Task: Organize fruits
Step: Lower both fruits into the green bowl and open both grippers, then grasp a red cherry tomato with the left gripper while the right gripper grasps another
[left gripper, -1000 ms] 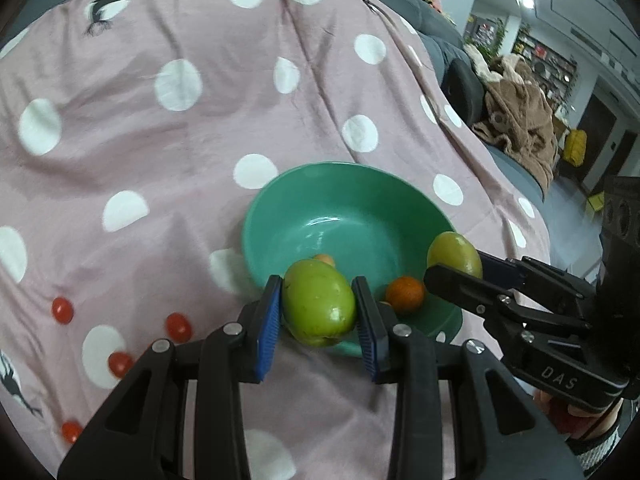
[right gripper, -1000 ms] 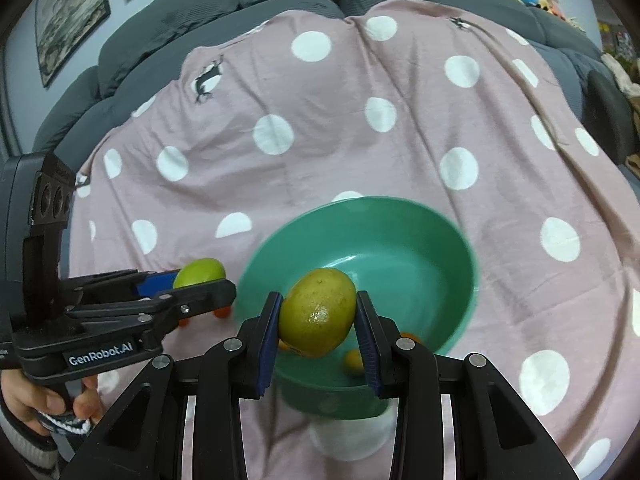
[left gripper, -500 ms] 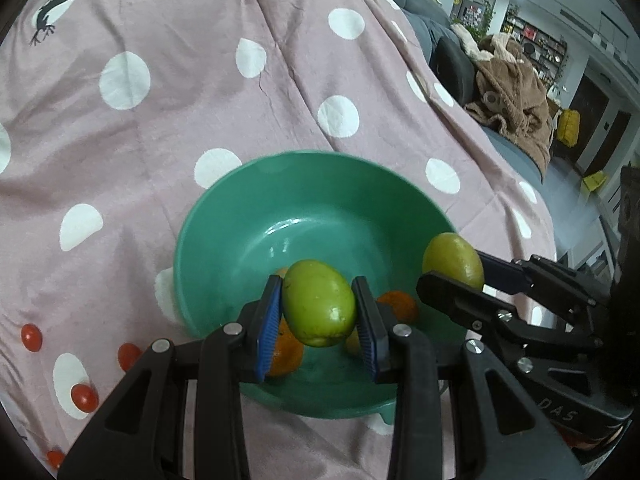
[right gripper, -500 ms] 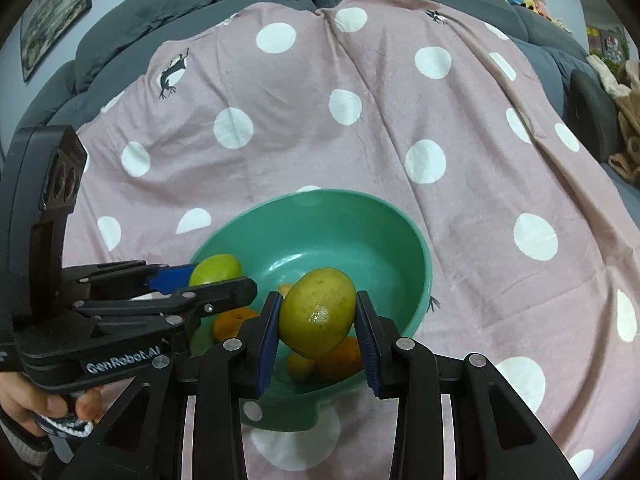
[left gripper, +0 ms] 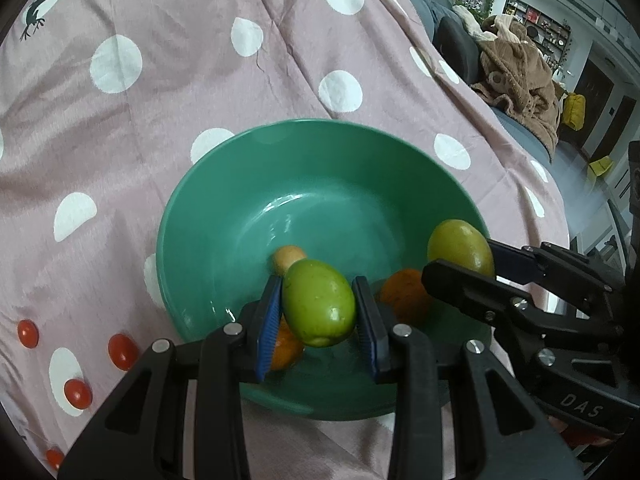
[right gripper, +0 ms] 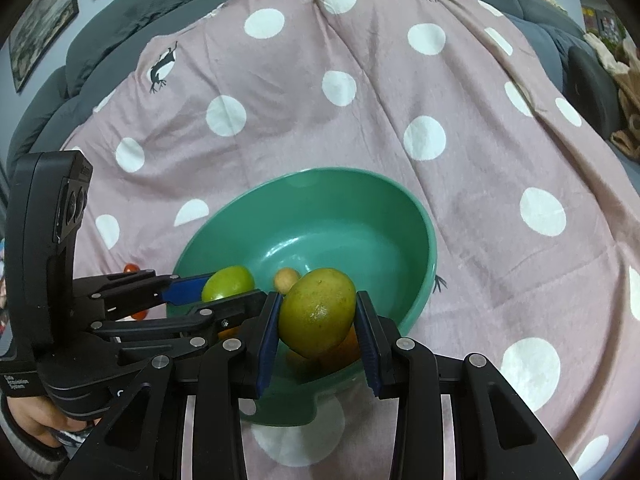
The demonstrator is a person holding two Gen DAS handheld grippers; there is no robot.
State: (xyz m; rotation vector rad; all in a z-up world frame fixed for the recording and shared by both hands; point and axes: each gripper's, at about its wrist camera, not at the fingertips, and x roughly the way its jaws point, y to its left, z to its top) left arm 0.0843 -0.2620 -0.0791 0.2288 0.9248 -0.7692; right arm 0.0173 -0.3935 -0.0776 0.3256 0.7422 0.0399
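A green bowl [left gripper: 360, 184] [right gripper: 416, 224] sits on the pink polka-dot cloth. My left gripper [left gripper: 319, 310] is shut on a green fruit [left gripper: 319, 307] and holds it over the bowl's near side. My right gripper [right gripper: 317, 314] is shut on a yellow-green fruit [right gripper: 317, 311] [left gripper: 460, 247] over the bowl's near rim. Inside the bowl lie two oranges [left gripper: 405, 295] [left gripper: 284, 345] and a small tan fruit [left gripper: 289, 257] [right gripper: 286, 278]. The green fruit also shows in the right wrist view [right gripper: 227, 289].
Several cherry tomatoes [left gripper: 122, 351] lie on the pink cloth [left gripper: 160, 80] left of the bowl. A grey sofa [right gripper: 180, 12] lies beneath the cloth, with a brown blanket [left gripper: 516, 76] at the far right.
Both grippers have moved forward with their fruits, from before the bowl's rim to over the bowl. The bowl now fills more of both views.
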